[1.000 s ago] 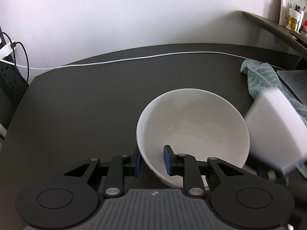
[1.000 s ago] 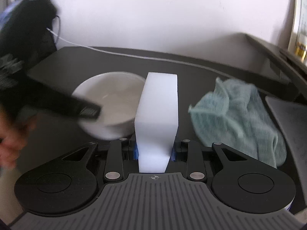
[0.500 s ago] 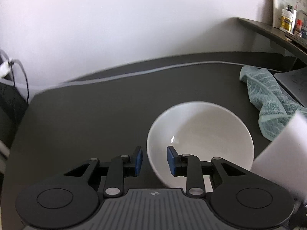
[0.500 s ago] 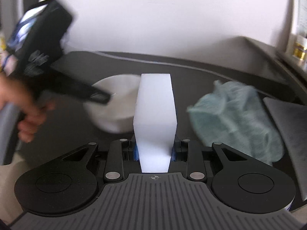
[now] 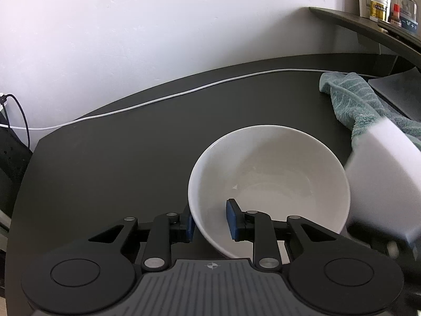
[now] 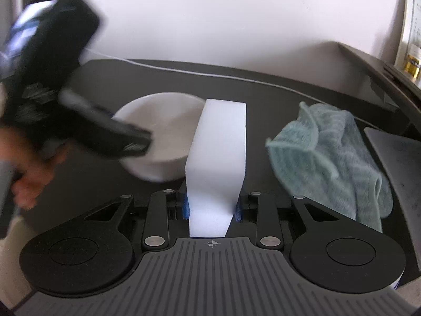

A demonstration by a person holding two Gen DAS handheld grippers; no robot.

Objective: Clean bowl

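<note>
On the dark worktop [image 5: 110, 163], our left gripper [image 5: 210, 220] straddled the near rim of the white bowl [image 5: 268, 181], one blue pad outside the wall and one inside; whether the pads were pressing the rim or standing a little off it, we could not tell. The bowl stood toward the right of the worktop, its inside looking pale and glossy. Our right gripper [image 6: 212, 206] was clenched on a white sponge block [image 6: 219, 152], held upright just to the right of the bowl and beside its rim. In the right wrist view the left gripper's black body appeared blurred over the bowl's left edge, with a hand [image 6: 29, 181] behind it. A teal cloth [image 6: 331, 155] lay crumpled on the worktop to the right of the sponge block, apart from the bowl. A white cable [image 5: 168, 96] ran along the back of the worktop by the wall.
</note>
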